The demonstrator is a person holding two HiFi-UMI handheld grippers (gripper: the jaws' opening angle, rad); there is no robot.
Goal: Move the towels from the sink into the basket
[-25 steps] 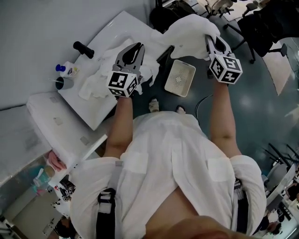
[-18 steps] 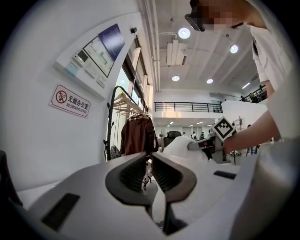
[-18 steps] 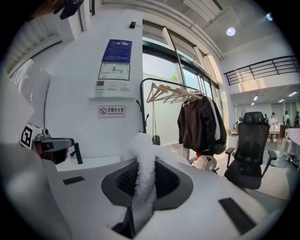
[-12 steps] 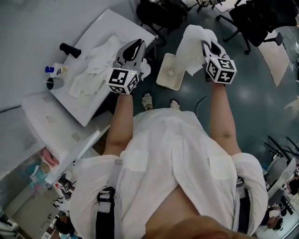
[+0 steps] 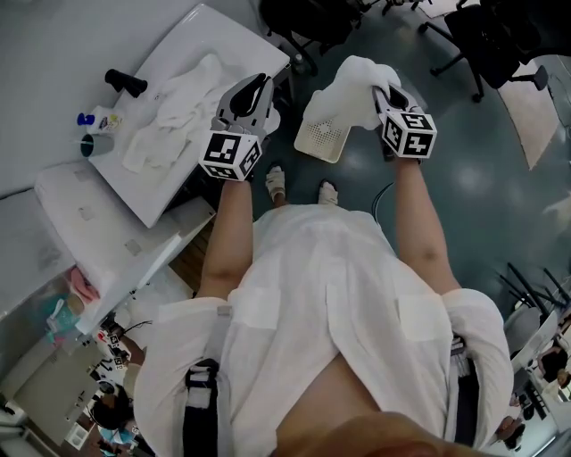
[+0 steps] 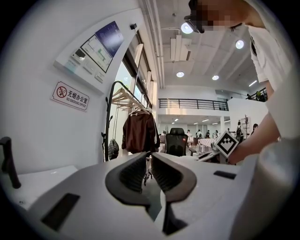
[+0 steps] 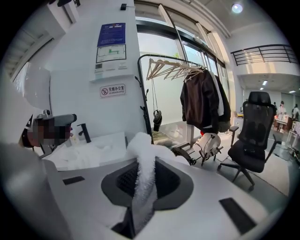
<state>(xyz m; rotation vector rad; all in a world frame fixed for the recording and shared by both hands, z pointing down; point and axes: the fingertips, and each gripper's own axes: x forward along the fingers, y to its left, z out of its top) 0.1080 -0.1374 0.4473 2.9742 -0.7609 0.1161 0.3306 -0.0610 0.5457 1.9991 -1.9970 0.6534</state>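
Observation:
My right gripper (image 5: 384,93) is shut on a white towel (image 5: 350,86) that hangs just above the white perforated basket (image 5: 321,138) on the floor. In the right gripper view the towel (image 7: 140,149) runs up between the pads of the right gripper (image 7: 144,164). More white towels (image 5: 174,114) lie in the white sink (image 5: 201,36) at the upper left. My left gripper (image 5: 257,87) hovers at the sink's right edge, shut, with nothing between its fingers. In its own view the left gripper (image 6: 148,157) points level across the room.
A black faucet (image 5: 124,82), a small bottle (image 5: 100,119) and a cup (image 5: 86,144) stand at the sink's far left. Black office chairs (image 5: 303,18) stand beyond the basket. The person's shoes (image 5: 275,183) are just short of it. A coat rack (image 7: 168,70) stands by the wall.
The right gripper has come down with the towel, from beyond the basket to just above it. The left gripper has drawn away from the sink's towels toward the sink's right edge.

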